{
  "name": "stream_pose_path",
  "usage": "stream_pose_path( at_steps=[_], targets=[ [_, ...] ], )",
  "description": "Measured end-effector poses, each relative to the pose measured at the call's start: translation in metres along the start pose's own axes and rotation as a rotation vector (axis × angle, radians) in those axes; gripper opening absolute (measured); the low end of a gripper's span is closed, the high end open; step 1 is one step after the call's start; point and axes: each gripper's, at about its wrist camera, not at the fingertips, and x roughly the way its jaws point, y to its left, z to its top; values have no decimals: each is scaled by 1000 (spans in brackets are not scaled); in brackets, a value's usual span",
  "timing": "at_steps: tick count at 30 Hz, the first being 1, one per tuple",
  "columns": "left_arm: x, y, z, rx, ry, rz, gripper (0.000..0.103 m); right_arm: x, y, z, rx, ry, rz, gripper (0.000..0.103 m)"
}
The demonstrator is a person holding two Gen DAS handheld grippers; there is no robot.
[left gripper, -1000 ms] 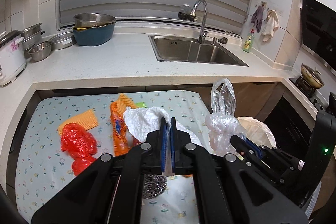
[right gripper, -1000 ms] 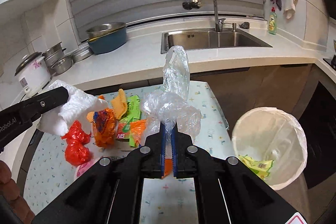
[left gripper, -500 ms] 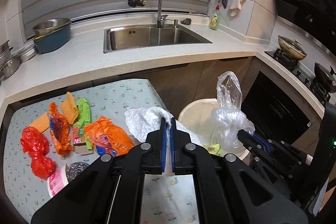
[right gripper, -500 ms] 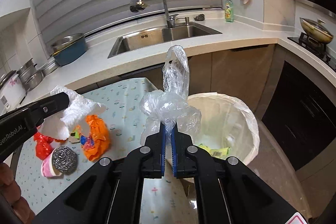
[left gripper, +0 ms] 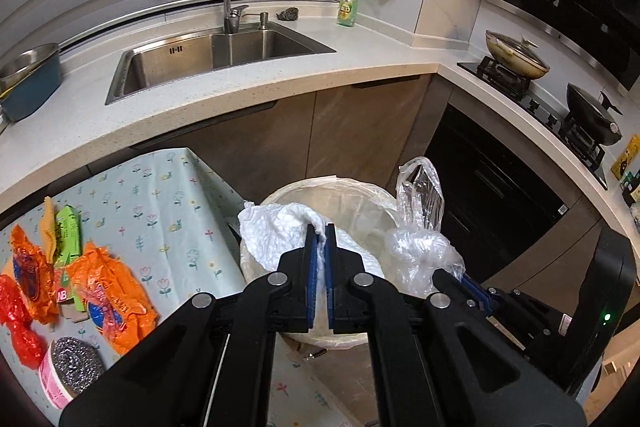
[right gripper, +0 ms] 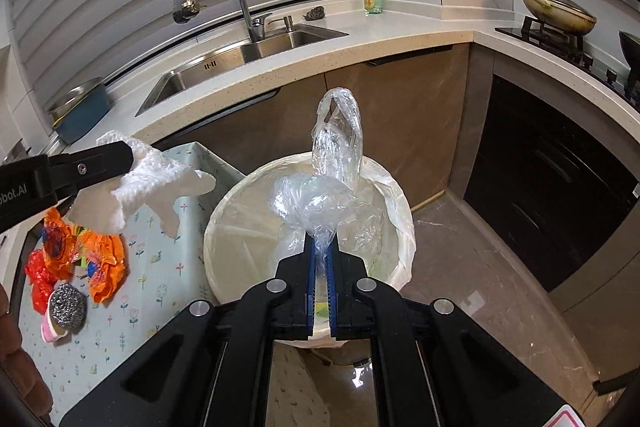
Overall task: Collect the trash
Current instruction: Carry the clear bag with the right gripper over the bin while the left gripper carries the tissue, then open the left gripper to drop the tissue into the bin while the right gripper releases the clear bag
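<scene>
Left wrist: left gripper (left gripper: 319,247) fingers clamp a white tissue (left gripper: 276,235), right gripper (right gripper: 320,259) fingers pinch a clear bag (right gripper: 320,199); both hang over the bin (right gripper: 224,223). Drop step; next calls for opening the fingers above the liner. Tissue crumpled, bag knotted, limp.

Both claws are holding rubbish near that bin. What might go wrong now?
1. The paper towel, pinched by the left gripper, hangs near the bin rim by the table edge; dropped now, it may miss.
2. The clear bag in the right gripper is light and might cling to the pads.
</scene>
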Motion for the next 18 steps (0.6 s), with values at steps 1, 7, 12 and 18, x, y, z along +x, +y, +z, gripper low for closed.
stream_pose_path(
  at_steps=[1, 7, 12, 18],
  targets=[
    [5, -1, 1, -2, 9, -11, 3, 1, -1, 0, 2, 2, -2, 5],
    [32, 2, 4, -25, 55, -51, 4, 14, -13, -2, 18, 17, -14, 5],
    [43, 4, 3, -20, 65, -56, 15, 25, -15, -2, 21, 28, -13, 5],
    [44, 9, 4, -35, 43, -49, 48, 33, -10, 0, 13, 34, -4, 5]
  ],
)
